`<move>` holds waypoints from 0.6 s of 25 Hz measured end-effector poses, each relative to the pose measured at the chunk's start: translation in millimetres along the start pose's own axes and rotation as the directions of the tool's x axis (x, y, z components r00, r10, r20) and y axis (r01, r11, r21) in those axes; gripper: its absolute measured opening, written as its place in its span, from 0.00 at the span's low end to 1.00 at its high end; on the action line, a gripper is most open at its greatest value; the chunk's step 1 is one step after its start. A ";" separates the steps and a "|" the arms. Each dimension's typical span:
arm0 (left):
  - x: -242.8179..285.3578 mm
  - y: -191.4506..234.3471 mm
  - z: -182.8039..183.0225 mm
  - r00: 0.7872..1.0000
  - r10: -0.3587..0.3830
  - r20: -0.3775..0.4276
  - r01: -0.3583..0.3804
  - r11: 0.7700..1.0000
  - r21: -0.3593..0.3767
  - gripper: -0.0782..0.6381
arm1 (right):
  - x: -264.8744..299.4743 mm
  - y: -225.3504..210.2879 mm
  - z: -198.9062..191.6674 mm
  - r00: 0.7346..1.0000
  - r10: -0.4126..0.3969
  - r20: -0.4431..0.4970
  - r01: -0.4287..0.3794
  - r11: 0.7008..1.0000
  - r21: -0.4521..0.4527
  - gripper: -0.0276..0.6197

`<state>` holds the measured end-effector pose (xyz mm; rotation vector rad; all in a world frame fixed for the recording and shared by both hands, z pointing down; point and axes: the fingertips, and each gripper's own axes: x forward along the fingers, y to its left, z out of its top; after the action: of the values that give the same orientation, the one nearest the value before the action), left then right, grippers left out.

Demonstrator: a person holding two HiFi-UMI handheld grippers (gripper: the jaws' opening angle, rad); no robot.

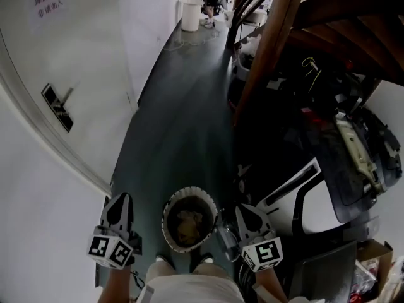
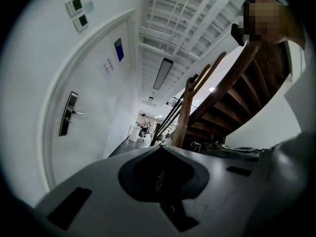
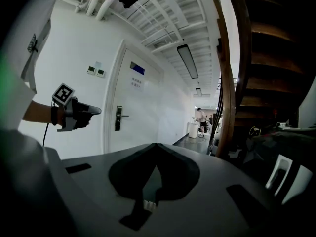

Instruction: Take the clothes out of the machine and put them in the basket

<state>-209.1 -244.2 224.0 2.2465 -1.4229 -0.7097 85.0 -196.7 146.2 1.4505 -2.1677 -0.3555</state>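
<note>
Both sets of fingers [image 2: 98, 186] are pressed together with nothing between them. Your left gripper [image 1: 120, 199] hangs just left of the basket [image 1: 189, 190], your right gripper [image 1: 248, 209] just right of it. Clothes [image 1: 188, 223] lie inside the basket, which stands on the dark floor [image 1: 183, 137] just ahead of your feet [image 1: 205, 258].

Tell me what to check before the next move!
1. Left tongs empty: ok, shut on nothing.
2. Right tongs empty: ok, shut on nothing.
3. Clothes in basket: ok.
4. Basket upright: ok.
5. Both tongs apart from basket: ok.
6. More clothes left to fetch: cannot tell.
</note>
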 end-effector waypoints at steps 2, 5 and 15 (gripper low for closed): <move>-7.6 -8.9 22.5 0.999 0.001 0.046 -0.003 0.999 0.037 0.13 | -7.8 -9.4 11.3 1.000 -0.015 0.014 0.015 1.000 -0.007 0.06; -24.2 -20.1 45.6 0.996 0.007 0.090 -0.015 0.997 0.082 0.13 | -23.2 -15.8 23.7 0.999 -0.026 0.024 0.026 1.000 -0.012 0.06; -59.1 -27.1 66.8 0.992 0.016 0.127 -0.032 0.991 0.127 0.13 | -39.7 -26.6 57.6 0.994 -0.063 0.085 0.067 0.997 -0.040 0.06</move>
<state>-251.1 -182.8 167.7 2.3129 -1.5950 -0.7847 86.8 -174.4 74.8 1.5098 -2.1678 -0.4908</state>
